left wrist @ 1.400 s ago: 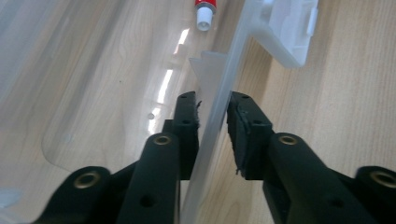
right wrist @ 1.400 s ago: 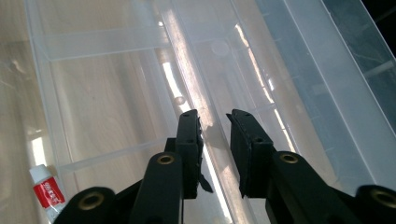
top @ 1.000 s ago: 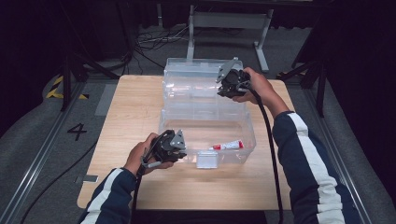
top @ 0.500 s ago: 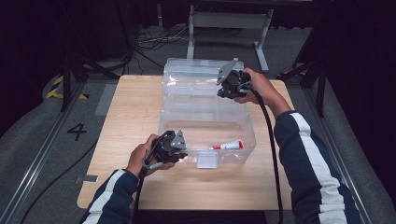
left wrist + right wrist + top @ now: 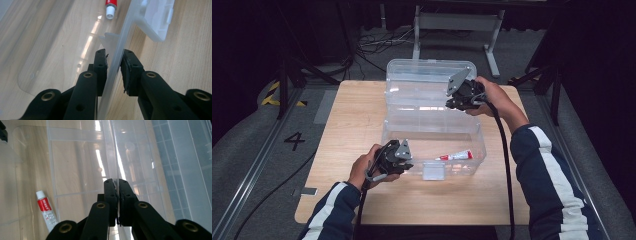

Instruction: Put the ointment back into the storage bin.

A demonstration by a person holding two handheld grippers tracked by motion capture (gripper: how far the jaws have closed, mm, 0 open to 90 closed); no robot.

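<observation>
Clear plastic box with see-through walls sits in the middle of the light wooden counter; its clear plastic lid lies flipped open behind it, on the far side; a small white tube with a red label lies on the floor of the box, near the front wall; a white latch hangs on the outside of that front wall.

Left tool is at the near left corner of the box; in the left gripper view its two black jaws stand one on each side of the thin front wall; the inner jaw looks to be against the wall, but a thin gap shows at the outer one, so I cannot tell if it is pinching.

Right tool is at the back edge of the box, where the lid joins; its jaws have just been closing, and in the right gripper view they are pressed tight together on a thin clear plastic edge; the tube shows down below through the plastic.
</observation>
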